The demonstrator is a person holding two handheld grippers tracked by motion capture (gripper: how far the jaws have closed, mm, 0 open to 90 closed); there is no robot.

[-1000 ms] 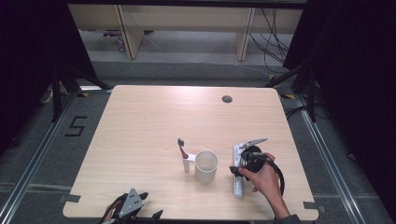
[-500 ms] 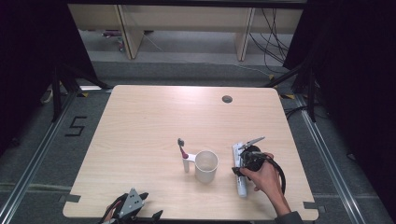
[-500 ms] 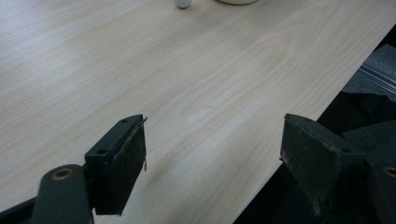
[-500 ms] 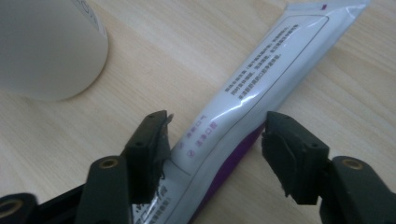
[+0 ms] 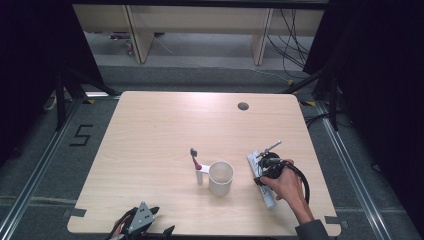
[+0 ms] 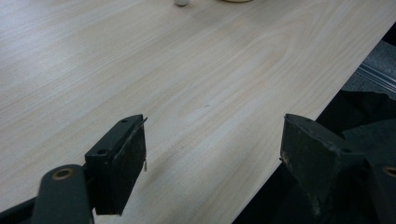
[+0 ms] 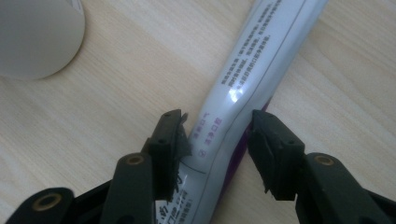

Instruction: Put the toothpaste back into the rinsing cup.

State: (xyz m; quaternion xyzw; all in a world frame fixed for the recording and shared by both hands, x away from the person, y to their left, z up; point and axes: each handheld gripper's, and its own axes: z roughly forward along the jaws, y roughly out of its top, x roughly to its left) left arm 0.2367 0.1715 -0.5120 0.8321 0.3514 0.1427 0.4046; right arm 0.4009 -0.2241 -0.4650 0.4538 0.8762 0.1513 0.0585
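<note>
Right gripper [image 7: 217, 140] straddles a white toothpaste tube [image 7: 252, 70]; its jaws have just been closing, both pads at the tube's flanks, firm pinch not confirmed. Tube lies flat on the wooden table [image 5: 165, 130], right-front area. White cup [image 5: 221, 177] at 9 o'clock of the tube, toothbrush [image 5: 195, 159] beyond it. Left gripper [image 6: 212, 154] spread wide, nothing between its jaws, over the near table edge.
</note>
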